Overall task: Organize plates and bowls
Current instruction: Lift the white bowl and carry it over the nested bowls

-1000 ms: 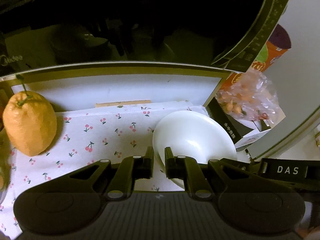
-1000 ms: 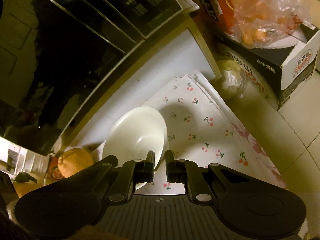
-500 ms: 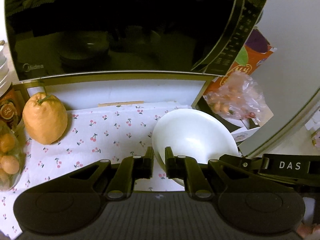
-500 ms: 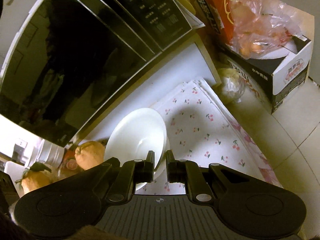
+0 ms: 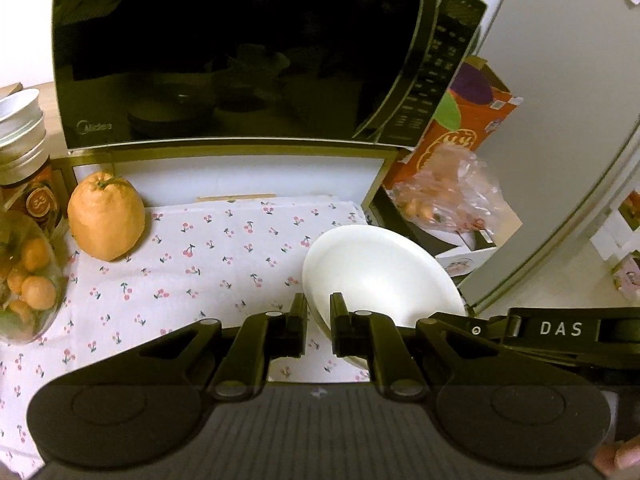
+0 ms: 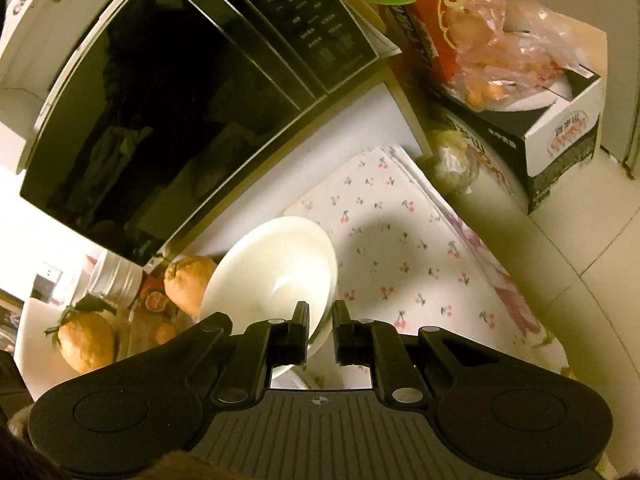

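Observation:
A white bowl [image 5: 380, 272] hangs tilted above the cherry-print cloth [image 5: 192, 264], gripped from two sides. My left gripper [image 5: 318, 314] is shut on its near-left rim. The bar marked DAS [image 5: 560, 328] at the right of the left wrist view is the other gripper reaching in to the bowl's right edge. In the right wrist view the same bowl [image 6: 276, 268] fills the centre-left, and my right gripper [image 6: 321, 322] is shut on its rim. The bowl casts a round shadow on the cloth [image 6: 404, 256] in that view.
A black microwave [image 5: 240, 52] stands behind the cloth. A large orange citrus fruit [image 5: 106, 216] sits at the left, beside a bag of small oranges [image 5: 24, 280] and stacked white bowls [image 5: 18, 116]. A box with bagged fruit [image 5: 448, 196] stands at the right, on tiled floor [image 6: 592, 248].
Both grippers have risen and drawn back from the microwave with the bowl held between them. More of the microwave, the cloth and the fruit at the left has come into view.

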{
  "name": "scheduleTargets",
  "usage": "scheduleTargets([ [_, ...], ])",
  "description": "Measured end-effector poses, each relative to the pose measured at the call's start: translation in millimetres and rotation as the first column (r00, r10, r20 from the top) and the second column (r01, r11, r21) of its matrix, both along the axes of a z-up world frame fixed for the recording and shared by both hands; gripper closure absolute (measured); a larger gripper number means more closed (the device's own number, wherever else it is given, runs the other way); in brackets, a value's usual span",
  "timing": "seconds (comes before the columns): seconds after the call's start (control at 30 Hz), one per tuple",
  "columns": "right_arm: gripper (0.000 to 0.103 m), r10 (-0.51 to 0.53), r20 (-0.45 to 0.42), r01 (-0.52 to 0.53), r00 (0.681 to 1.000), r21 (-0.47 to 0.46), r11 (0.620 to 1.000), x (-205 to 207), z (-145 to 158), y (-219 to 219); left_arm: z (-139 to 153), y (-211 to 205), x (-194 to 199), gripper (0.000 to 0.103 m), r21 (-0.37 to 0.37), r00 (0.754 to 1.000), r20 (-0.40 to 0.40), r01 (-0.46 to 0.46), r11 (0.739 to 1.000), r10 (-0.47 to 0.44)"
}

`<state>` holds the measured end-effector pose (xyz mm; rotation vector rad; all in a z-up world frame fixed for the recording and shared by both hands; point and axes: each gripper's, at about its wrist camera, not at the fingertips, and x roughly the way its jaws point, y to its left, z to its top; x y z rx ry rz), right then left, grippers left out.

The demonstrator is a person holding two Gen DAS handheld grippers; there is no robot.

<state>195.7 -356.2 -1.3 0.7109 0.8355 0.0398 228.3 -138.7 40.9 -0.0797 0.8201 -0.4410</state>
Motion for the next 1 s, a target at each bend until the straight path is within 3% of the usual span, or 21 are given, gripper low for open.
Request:
scheduleTargets([
  [0.47, 0.090, -0.009, 0.002, 0.009, 1.000, 0.021, 1.000, -49.8, -5.6, -0.2, -5.8, 11.3, -48.5, 0.093, -0.060, 1.000, -0.025, -0.002, 0.998, 0.000],
  [1.0, 0.090, 0.000, -0.011, 0.000, 1.000, 0.003, 1.000, -91.2, -24.5, 6.9, -35.5, 32.8, -86.9, 0.093, -0.155, 0.993, -0.122, -0.010, 0.988, -0.010],
])
